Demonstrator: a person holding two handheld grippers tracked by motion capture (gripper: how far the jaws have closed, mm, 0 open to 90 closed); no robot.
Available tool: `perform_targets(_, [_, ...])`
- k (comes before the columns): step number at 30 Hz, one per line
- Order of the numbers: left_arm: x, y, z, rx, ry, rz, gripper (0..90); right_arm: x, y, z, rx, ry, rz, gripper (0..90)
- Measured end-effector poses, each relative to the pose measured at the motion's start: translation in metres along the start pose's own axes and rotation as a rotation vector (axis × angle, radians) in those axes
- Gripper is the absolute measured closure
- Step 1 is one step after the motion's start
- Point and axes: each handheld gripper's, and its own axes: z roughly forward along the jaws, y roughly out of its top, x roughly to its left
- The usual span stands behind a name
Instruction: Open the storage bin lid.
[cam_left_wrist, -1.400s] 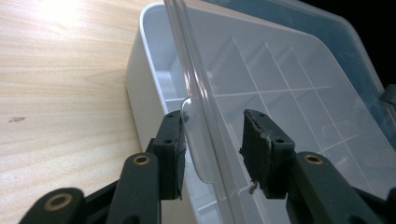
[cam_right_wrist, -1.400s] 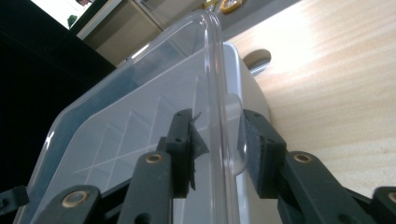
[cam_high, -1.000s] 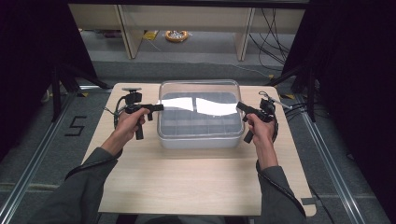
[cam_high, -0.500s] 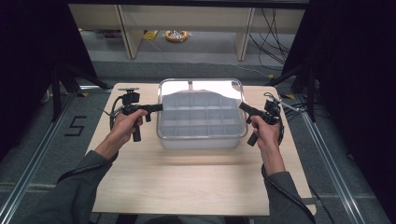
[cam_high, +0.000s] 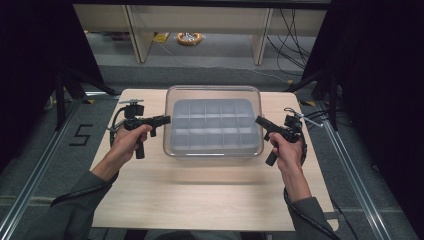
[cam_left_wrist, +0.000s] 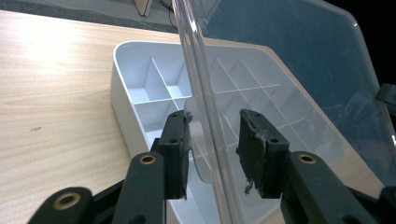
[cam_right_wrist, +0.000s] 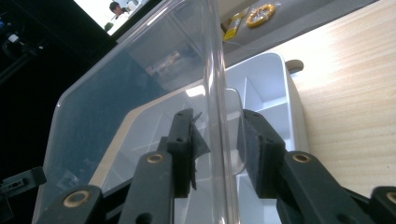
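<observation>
Clamping the clear plastic lid (cam_high: 214, 90) by its two short ends, both pairs of jaws stand narrow on its rim: the left gripper (cam_left_wrist: 212, 149) pinches a small rounded tab with the upright edge running between its pads, and the right gripper (cam_right_wrist: 215, 149) grips the opposite edge the same way. In the high view the left gripper (cam_high: 165, 120) meets the lid at its left end, the right gripper (cam_high: 259, 121) at its right, each held in a hand (cam_high: 126, 142).

Under the lid sits the white plastic organiser tray with rows of square compartments (cam_high: 212, 131), resting on the pale wooden table (cam_high: 200, 200). The lid is lifted off the tray. Bare wood lies open in front of the tray and to either side.

Beyond the table's far edge runs grey floor, with light wooden shelf legs (cam_high: 135, 30) and a yellow ring-shaped object (cam_high: 189, 38) near black cables.

Dark curtains close both sides. Glare and reflections on the lid blur the tray's far compartments.
</observation>
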Motion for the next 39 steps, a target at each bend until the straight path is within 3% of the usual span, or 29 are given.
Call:
perform_targets(1, [-0.001,-0.001,-0.002,-0.005,-0.002,0.001,62.6,0.001,-0.002,-0.002,0.003,0.002,0.003,67.2])
perform_targets(2, [-0.001,-0.003,-0.005,-0.006,-0.004,0.004,62.7,0.000,-0.003,-0.003,-0.005,0.001,-0.029,67.2])
perform_targets(3, [-0.002,-0.005,-0.006,-0.008,-0.004,0.001,62.7,0.003,-0.005,-0.005,0.001,0.008,-0.001,67.3])
perform_targets(5, [-0.002,-0.007,-0.009,-0.010,-0.008,0.001,62.8,0.003,-0.006,-0.007,-0.001,0.012,-0.006,67.3])
perform_targets(7, [-0.004,-0.012,-0.015,-0.013,-0.019,0.010,62.9,0.003,-0.010,-0.012,0.000,0.009,-0.038,67.5])
perform_targets(9, [-0.003,-0.017,-0.020,-0.017,-0.036,0.004,63.7,0.005,-0.015,-0.018,0.010,0.021,-0.004,67.9])
perform_targets(11, [-0.004,-0.023,-0.024,-0.016,-0.039,0.014,64.0,0.006,-0.020,-0.023,0.009,0.028,-0.009,68.1])
perform_targets(12, [-0.005,-0.026,-0.025,-0.017,-0.035,0.018,63.8,0.004,-0.022,-0.024,0.005,0.028,-0.042,68.1])
perform_targets(13, [-0.006,-0.029,-0.027,-0.015,-0.033,0.016,63.7,0.007,-0.025,-0.027,0.010,0.026,-0.009,68.0])
perform_targets(15, [-0.006,-0.032,-0.028,-0.014,-0.035,0.018,63.8,0.006,-0.029,-0.030,0.012,0.032,-0.009,68.0])
perform_targets(16, [-0.007,-0.038,-0.032,-0.016,-0.046,0.018,64.0,0.004,-0.031,-0.032,0.010,0.029,-0.038,68.1])
perform_targets(18, [-0.008,-0.044,-0.036,-0.014,-0.051,0.024,63.9,0.005,-0.037,-0.036,0.017,0.038,-0.014,68.1])
perform_targets(19, [-0.009,-0.048,-0.038,-0.007,-0.053,0.027,64.0,0.003,-0.040,-0.038,0.012,0.036,-0.041,68.1])
perform_targets(23, [-0.009,-0.061,-0.043,0.012,-0.069,0.021,64.6,0.000,-0.051,-0.045,0.032,0.049,-0.003,68.1])
perform_targets(24, [-0.008,-0.063,-0.043,0.011,-0.081,0.019,64.8,-0.003,-0.054,-0.046,0.024,0.049,-0.025,68.2])
perform_targets(25, [-0.009,-0.067,-0.043,0.014,-0.071,0.030,64.5,-0.001,-0.057,-0.048,0.041,0.048,0.018,68.1])
perform_targets(27, [-0.009,-0.073,-0.044,0.020,-0.070,0.035,64.0,-0.004,-0.062,-0.050,0.035,0.033,-0.030,68.1])
perform_targets(30, [-0.009,-0.080,-0.047,0.029,-0.079,0.033,64.2,-0.004,-0.069,-0.055,0.042,0.034,-0.015,68.1])
perform_targets(31, [-0.010,-0.082,-0.048,0.029,-0.075,0.032,64.2,-0.006,-0.071,-0.056,0.032,0.043,-0.051,68.2])
perform_targets(35, [-0.010,-0.093,-0.051,0.044,-0.082,0.032,64.3,-0.004,-0.079,-0.064,0.049,0.034,-0.016,68.1])
perform_targets(36, [-0.009,-0.096,-0.051,0.048,-0.090,0.032,64.2,-0.007,-0.082,-0.064,0.040,0.044,-0.051,68.2])
perform_targets(38, [-0.010,-0.102,-0.053,0.056,-0.086,0.025,64.2,-0.005,-0.087,-0.069,0.062,0.034,-0.009,68.6])
perform_targets(39, [-0.009,-0.105,-0.054,0.058,-0.086,0.027,64.2,-0.007,-0.089,-0.070,0.056,0.048,-0.037,68.6])
